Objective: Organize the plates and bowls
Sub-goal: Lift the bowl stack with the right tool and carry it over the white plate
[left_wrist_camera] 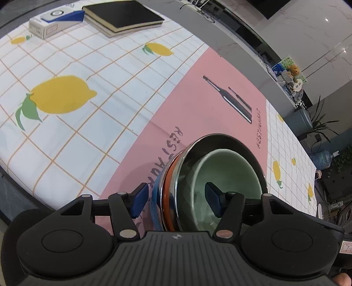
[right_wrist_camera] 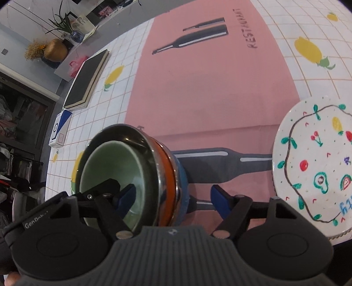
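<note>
Green bowl [left_wrist_camera: 228, 173]: glazed ceramic, smooth, soft sheen. Outer bowl [left_wrist_camera: 193, 154]: polished metal rim, mirror-glossy, orange band and blue base below, look of plastic. Painted plate [right_wrist_camera: 316, 165]: glossy white ceramic, speckled. Pink mat [right_wrist_camera: 220, 92]: matt, smooth, creased like thin printed sheet. Worktop [left_wrist_camera: 77, 55] cover: printed cloth or vinyl, low sheen. Book [left_wrist_camera: 125, 15]: matt black cover, paper edges. Gripper bodies: matt black ribbed plastic.

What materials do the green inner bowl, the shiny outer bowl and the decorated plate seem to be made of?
Green inner bowl: probably glazed ceramic; smooth, soft-sheen celadon surface.
Shiny outer bowl: likely polished stainless steel; mirror-like dark reflections and a bright rim.
Decorated plate: probably glazed ceramic; glossy white, speckled, with hand-painted-looking fruit.
</note>
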The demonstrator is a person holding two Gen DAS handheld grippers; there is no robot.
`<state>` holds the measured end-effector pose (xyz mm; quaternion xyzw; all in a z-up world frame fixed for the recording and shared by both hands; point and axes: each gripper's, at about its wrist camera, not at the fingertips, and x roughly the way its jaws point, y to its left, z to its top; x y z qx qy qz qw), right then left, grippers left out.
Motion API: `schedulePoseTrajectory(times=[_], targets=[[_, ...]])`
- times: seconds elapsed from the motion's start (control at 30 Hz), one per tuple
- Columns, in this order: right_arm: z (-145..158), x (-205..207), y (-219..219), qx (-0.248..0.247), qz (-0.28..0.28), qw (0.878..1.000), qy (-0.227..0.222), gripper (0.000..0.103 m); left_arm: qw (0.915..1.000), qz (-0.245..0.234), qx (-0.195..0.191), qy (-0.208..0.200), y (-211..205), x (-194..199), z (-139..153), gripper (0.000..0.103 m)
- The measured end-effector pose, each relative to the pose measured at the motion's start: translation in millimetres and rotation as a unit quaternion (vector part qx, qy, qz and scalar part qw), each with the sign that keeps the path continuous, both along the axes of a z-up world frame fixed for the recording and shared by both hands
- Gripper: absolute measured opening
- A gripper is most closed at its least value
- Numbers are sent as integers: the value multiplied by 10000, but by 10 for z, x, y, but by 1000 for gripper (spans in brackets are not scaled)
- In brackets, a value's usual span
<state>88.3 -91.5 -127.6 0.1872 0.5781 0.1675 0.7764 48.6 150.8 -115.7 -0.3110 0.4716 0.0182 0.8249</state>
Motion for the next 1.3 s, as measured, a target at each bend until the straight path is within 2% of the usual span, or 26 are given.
schedulePoseTrajectory(times=[0.13, 0.27, 0.4, 0.97, 1.3], targets=[[-48, 17, 10, -86, 40, 10000, 12, 65, 9999, -3, 43, 142, -23, 39, -61, 61], [-79, 25, -11, 87, 69, 9999, 67, 58, 9999, 6, -37, 137, -30, 61, -80, 57], [-58, 27, 15, 235, 144, 9996, 58, 46, 9999, 16, -20, 150, -34, 72, -76, 57], [-49, 28, 27, 242, 88, 9995, 163, 44, 9996, -14, 210, 162, -62, 47, 6, 48], [140, -37, -126, 343, 17, 9993, -118, 43, 9996, -91, 271, -63, -181, 3, 199, 48]])
